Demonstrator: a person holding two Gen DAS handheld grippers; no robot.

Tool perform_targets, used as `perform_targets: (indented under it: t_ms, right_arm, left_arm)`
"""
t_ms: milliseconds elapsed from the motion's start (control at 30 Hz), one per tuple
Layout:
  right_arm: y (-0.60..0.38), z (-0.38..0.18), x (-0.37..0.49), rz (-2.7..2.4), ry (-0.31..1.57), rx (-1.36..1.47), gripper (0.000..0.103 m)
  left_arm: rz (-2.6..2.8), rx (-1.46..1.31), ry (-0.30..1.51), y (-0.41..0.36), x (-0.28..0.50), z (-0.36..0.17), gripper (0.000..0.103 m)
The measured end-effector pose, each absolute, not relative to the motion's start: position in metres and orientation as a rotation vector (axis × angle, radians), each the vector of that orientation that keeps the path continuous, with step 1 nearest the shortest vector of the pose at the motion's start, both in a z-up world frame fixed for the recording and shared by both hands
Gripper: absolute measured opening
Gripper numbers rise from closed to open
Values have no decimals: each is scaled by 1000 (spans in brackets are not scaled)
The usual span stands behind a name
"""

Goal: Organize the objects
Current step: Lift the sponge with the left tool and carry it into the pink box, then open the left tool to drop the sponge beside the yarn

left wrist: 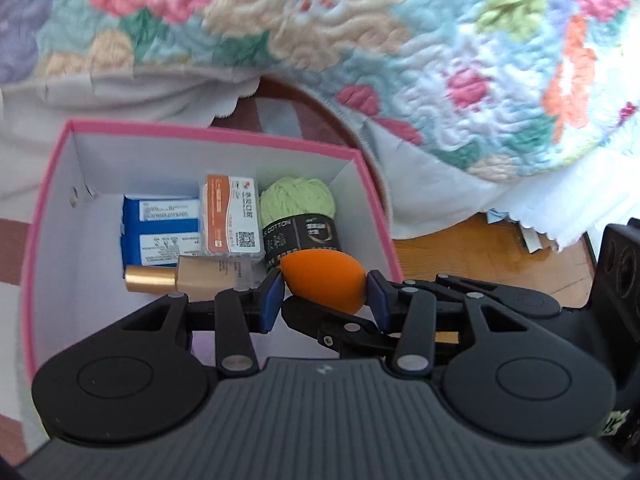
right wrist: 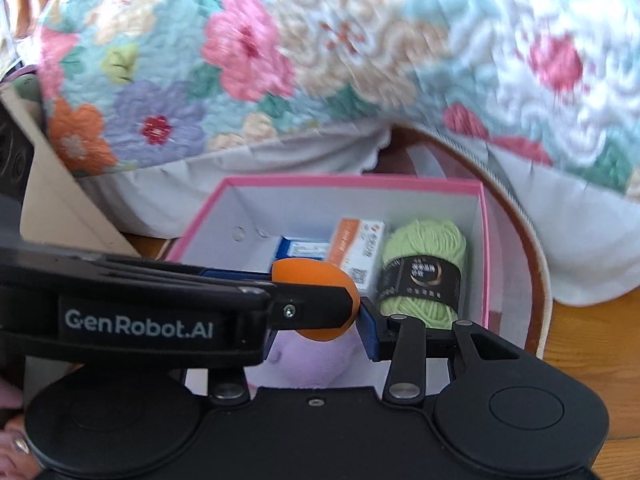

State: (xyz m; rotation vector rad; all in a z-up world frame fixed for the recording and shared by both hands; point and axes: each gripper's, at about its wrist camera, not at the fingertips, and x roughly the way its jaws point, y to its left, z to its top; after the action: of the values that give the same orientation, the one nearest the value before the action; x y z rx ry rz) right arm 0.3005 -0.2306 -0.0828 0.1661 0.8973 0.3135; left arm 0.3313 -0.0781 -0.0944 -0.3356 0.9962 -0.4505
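An orange egg-shaped sponge point(left wrist: 324, 280) hangs over the near part of a pink-rimmed white box point(left wrist: 208, 134). My left gripper point(left wrist: 325, 296) is shut on it, one blue pad pressed against each end. In the right wrist view my right gripper point(right wrist: 318, 332) is closed around the same sponge point(right wrist: 308, 272). Its right pad touches the sponge, and its left pad is hidden behind the left gripper's arm crossing in front. In the box lie a blue carton point(left wrist: 160, 232), an orange-and-white packet point(left wrist: 232, 216), green yarn point(left wrist: 296, 200), a gold-capped bottle point(left wrist: 180, 278) and something soft and purple point(right wrist: 316, 364).
A floral quilt point(left wrist: 360, 40) hangs over the far side, just behind the box point(right wrist: 352, 179). A round brown rim point(right wrist: 536, 280) curves around the box's right side. Wooden floor point(left wrist: 480, 248) shows at right. A cardboard flap point(right wrist: 60, 200) leans at left, with fingers point(right wrist: 16, 440) at the bottom left.
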Motion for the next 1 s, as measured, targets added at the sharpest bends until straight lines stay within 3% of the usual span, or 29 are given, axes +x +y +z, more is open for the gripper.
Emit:
perform_targets:
  t_ms: [333,767,900,1000]
  right_arm:
    - [-243,-139,337,293,1070,198,47]
    - [-223,-161,348,282,1143,20,45]
    - [-227,-151,343,282,1124,41,48]
    - [-230,-132,333,292,1092,33,53]
  left_arm:
    - [-424,-446,1163,-80,365,-155,44]
    - [-358,-457,1231,-85,375,-187,45]
    - [-331,-390,1213,-88,367,-173,58]
    - [-315,-315,1193,-89,358,-152,62]
